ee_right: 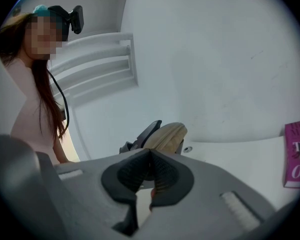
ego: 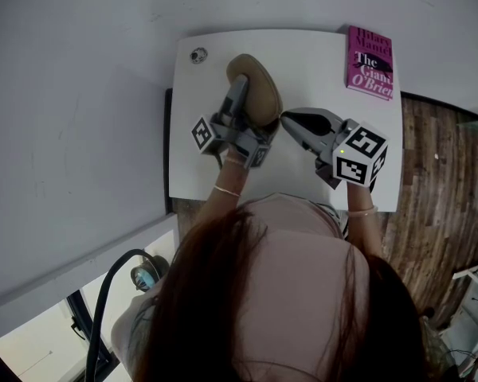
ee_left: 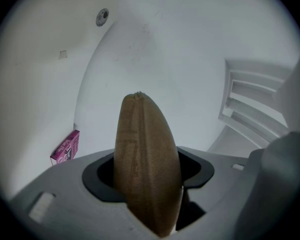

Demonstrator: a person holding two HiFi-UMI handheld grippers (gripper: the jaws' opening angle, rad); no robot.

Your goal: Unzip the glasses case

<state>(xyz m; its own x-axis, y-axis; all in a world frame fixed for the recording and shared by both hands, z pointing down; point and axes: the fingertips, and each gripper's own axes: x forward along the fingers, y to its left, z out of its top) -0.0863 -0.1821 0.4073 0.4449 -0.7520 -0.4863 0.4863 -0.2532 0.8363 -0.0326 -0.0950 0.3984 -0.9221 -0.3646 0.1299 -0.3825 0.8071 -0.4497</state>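
Stiffness helps you: the tan glasses case (ego: 261, 94), clamped across its shell by your left gripper (ego: 240, 84) over the white table (ego: 303, 54), looks light and rigid, so work your right gripper (ego: 287, 119), jaws pressed together at its near rim, on the small zip pull alone.

We see a magenta paperback book (ego: 370, 62) on the far right corner of the white rectangular counter (ego: 303, 62), a small round metal fitting (ego: 198, 55) far left.
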